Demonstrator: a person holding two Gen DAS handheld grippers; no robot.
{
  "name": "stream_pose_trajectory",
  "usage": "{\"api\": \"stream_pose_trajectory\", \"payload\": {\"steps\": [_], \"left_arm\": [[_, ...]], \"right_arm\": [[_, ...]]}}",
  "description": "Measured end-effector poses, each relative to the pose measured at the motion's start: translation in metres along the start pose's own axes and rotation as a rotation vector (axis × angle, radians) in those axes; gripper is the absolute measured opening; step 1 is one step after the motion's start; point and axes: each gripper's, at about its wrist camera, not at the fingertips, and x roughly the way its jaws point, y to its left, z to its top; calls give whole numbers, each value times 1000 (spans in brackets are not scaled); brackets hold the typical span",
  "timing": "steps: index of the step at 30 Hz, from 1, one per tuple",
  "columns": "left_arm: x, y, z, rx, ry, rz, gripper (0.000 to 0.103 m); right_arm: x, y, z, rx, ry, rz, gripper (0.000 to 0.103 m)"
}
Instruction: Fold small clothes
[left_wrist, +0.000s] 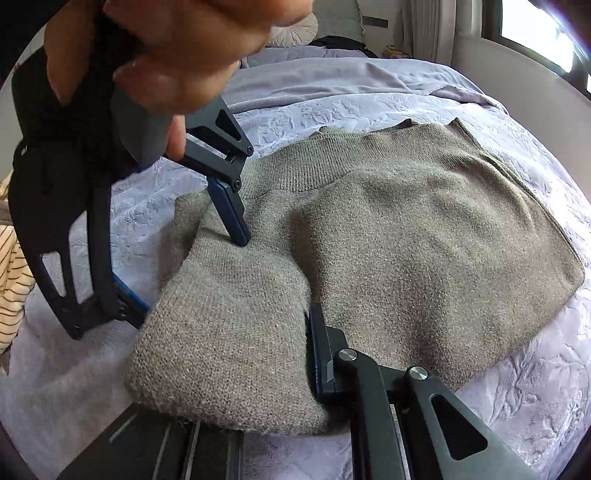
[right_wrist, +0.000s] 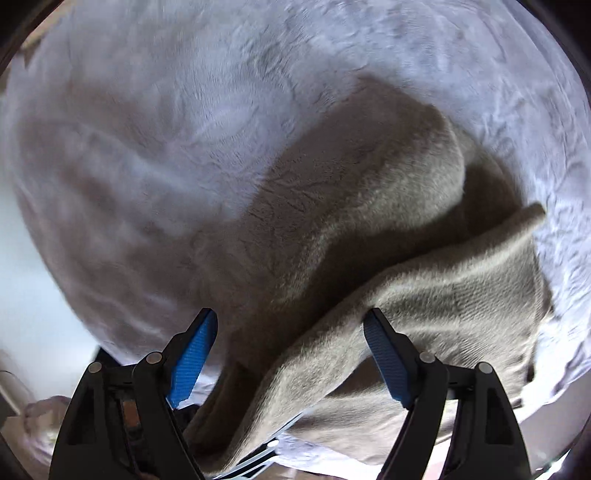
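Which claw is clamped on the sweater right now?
The left claw: shut on the grey sweater fold. The right claw stands open, its blue pads apart.

A bed (left_wrist: 332, 110) under a lilac embossed cover, daylight from a window (left_wrist: 535, 33) behind.

Daylight glares from a window (left_wrist: 532, 33) far beyond the left claw (left_wrist: 314, 354), whose view is sharp. The right claw (right_wrist: 291, 354) view is motion-blurred, its dark shadow ahead on the bedspread (right_wrist: 184, 110); both views bend at the edges.
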Motion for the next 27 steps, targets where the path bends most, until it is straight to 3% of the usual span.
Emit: {"api": "stream_pose_trajectory", "payload": {"steps": [1, 3, 4, 5, 7, 12, 16, 21, 27], "left_arm": [[0, -1, 0, 8, 1, 3, 14], [-1, -2, 1, 20, 2, 8, 14], [-2, -2, 3, 18, 6, 8, 14], [-3, -1, 4, 13, 5, 6, 14], [-8, 0, 9, -2, -3, -1, 14], [-36, -6, 36, -1, -73, -21, 14], [-66, -36, 66, 86, -160, -39, 14], [-89, -87, 99, 216, -232, -87, 14], [-95, -176, 115, 435, -268, -168, 14]], "right_arm": [[2, -2, -1, 3, -1, -6, 84], [-1, -8, -7, 12, -31, 15, 69], [-5, -17, -13, 30, -65, 25, 35], [-10, -26, -19, 55, -102, 45, 21], [-23, -47, -36, 100, -190, 147, 15], [-52, -103, -108, 218, -447, 386, 14], [-73, -153, -186, 323, -668, 561, 14], [-82, -208, -275, 435, -894, 649, 14], [-50, -253, -393, 616, -1116, 713, 14]]}}
